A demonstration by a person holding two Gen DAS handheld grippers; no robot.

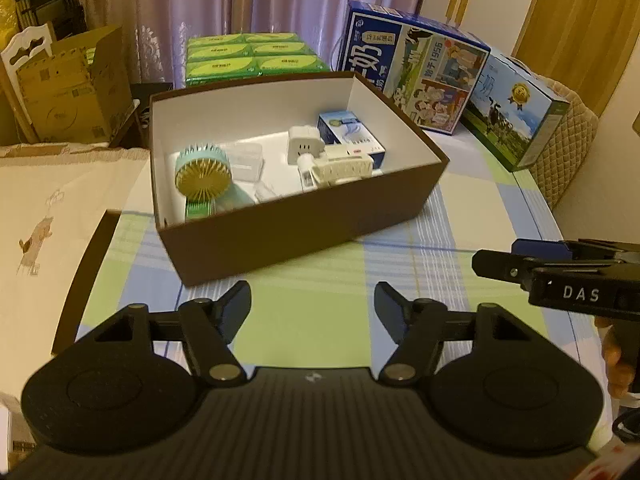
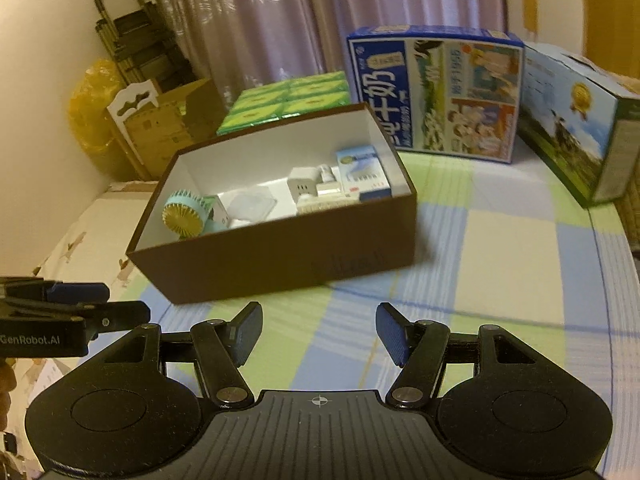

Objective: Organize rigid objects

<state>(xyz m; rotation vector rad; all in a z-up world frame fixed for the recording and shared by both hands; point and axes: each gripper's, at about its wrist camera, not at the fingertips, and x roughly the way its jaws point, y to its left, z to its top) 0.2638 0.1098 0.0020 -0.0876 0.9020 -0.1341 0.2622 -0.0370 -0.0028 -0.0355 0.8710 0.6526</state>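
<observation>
A brown open box [image 1: 304, 232] [image 2: 280, 256] with a white inside stands on the checked tablecloth. In it lie a teal handheld fan [image 1: 202, 178] [image 2: 186, 214], a clear plastic case [image 1: 248, 160] [image 2: 250, 204], a white plug adapter [image 1: 304, 144] [image 2: 304, 188], a white power strip [image 1: 340, 166] and a blue-white small carton [image 1: 352, 130] [image 2: 364, 176]. My left gripper [image 1: 312, 308] is open and empty, in front of the box. My right gripper [image 2: 318, 330] is open and empty, also in front of the box. Each gripper shows at the edge of the other's view.
Two blue milk cartons [image 1: 416, 68] [image 2: 436, 92] and a green tissue pack [image 1: 252, 56] [image 2: 292, 100] stand behind the box. A cardboard box [image 1: 68, 84] and a black rack [image 2: 132, 36] are at the back left. A brown lid [image 1: 88, 276] lies at the left.
</observation>
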